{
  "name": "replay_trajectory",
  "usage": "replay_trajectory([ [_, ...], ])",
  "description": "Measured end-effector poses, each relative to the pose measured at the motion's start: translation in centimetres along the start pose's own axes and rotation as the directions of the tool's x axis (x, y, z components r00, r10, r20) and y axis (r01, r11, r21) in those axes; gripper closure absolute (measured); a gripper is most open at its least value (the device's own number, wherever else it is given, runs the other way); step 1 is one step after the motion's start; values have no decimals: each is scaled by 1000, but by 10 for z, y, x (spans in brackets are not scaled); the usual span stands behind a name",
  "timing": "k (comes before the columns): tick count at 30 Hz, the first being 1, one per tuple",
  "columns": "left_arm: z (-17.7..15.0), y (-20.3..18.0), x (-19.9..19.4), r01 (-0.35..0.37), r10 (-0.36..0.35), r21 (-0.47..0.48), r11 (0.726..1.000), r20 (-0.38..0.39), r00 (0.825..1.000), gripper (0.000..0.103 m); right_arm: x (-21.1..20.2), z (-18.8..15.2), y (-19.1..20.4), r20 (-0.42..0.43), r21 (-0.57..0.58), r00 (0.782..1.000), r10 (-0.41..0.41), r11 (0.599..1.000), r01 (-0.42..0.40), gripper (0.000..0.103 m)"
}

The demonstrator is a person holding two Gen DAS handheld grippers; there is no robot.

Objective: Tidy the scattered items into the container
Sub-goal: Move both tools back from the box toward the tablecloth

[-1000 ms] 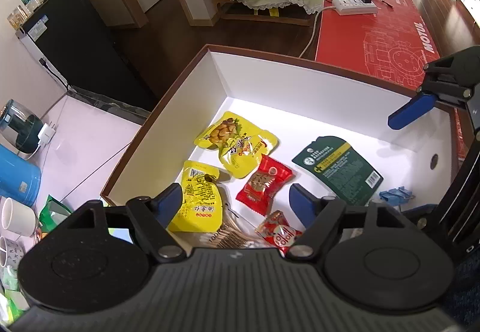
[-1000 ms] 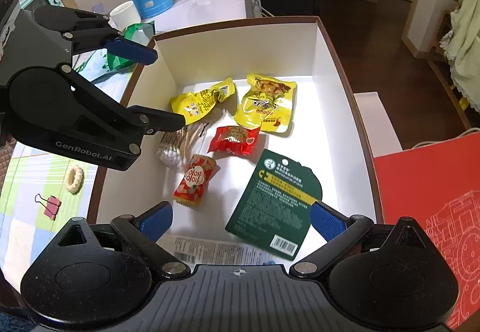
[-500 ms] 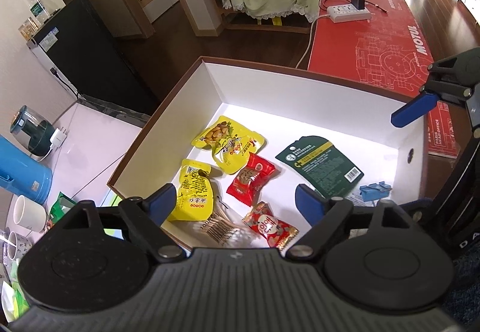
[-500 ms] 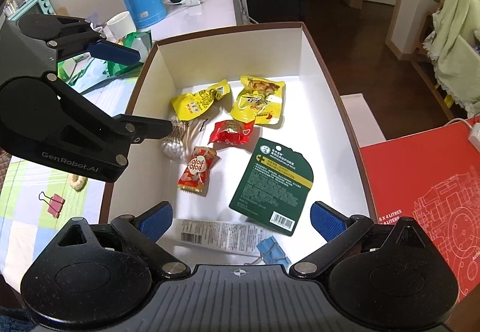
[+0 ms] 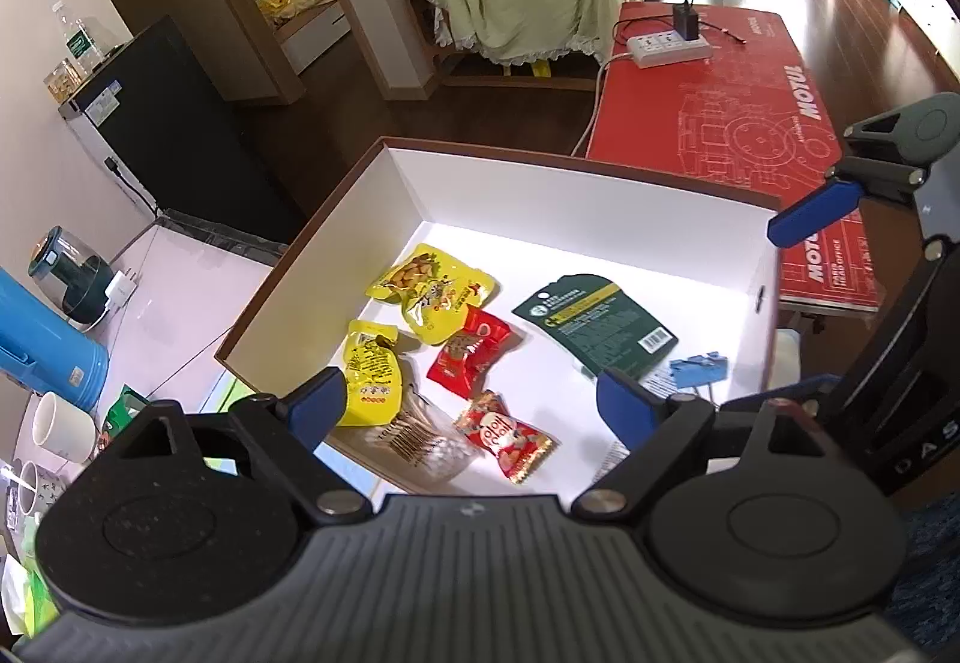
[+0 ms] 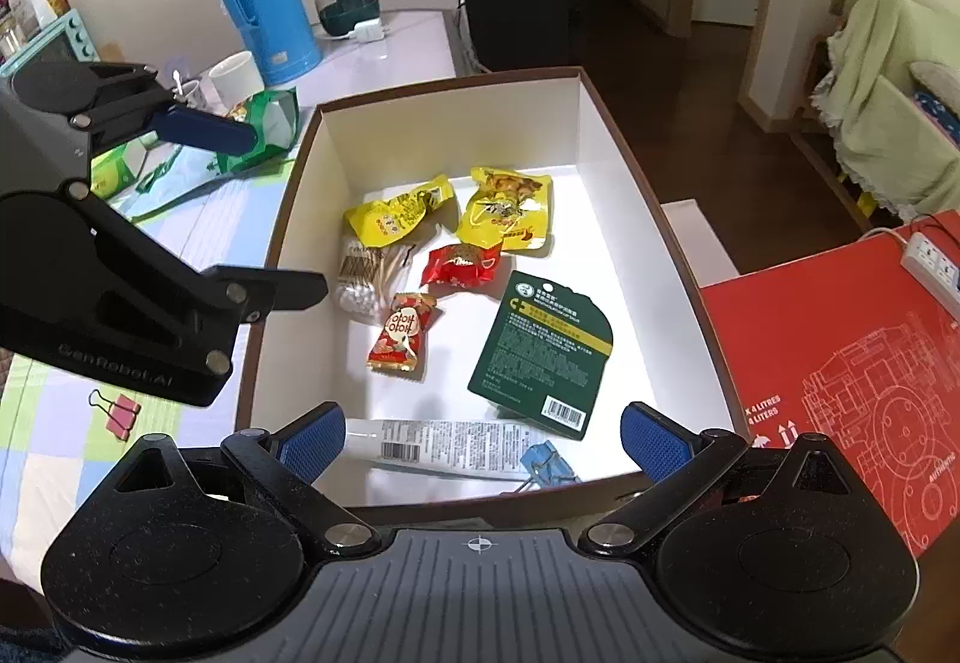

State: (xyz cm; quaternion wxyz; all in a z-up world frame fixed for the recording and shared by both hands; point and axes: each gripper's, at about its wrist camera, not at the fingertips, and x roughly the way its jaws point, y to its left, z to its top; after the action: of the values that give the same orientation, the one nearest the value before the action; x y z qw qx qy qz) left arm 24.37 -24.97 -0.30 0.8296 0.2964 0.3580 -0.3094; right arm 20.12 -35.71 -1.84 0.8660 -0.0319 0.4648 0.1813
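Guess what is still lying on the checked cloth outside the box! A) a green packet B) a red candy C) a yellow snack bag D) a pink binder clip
D: the pink binder clip sits on the checked cloth, left of the box.

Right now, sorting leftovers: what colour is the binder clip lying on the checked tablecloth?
Pink binder clip, black handles; clearest in the right wrist view.

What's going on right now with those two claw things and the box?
Left gripper open, empty. Right gripper open, empty. Box holds snack packets; pink binder clip outside on cloth. Nothing blocking.
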Motion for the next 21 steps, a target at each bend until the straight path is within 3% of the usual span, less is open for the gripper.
replay_trajectory([
  [14, -26, -9, -41, 18, -19, 4, 1000, 63, 998, 13, -32, -19, 29, 96, 35, 991, -89, 996, 86, 3],
  [21, -53, 5, -64, 5, -1, -56, 998, 86, 996, 13, -45, -26, 53, 149, 22, 984, -97, 995, 95, 3],
])
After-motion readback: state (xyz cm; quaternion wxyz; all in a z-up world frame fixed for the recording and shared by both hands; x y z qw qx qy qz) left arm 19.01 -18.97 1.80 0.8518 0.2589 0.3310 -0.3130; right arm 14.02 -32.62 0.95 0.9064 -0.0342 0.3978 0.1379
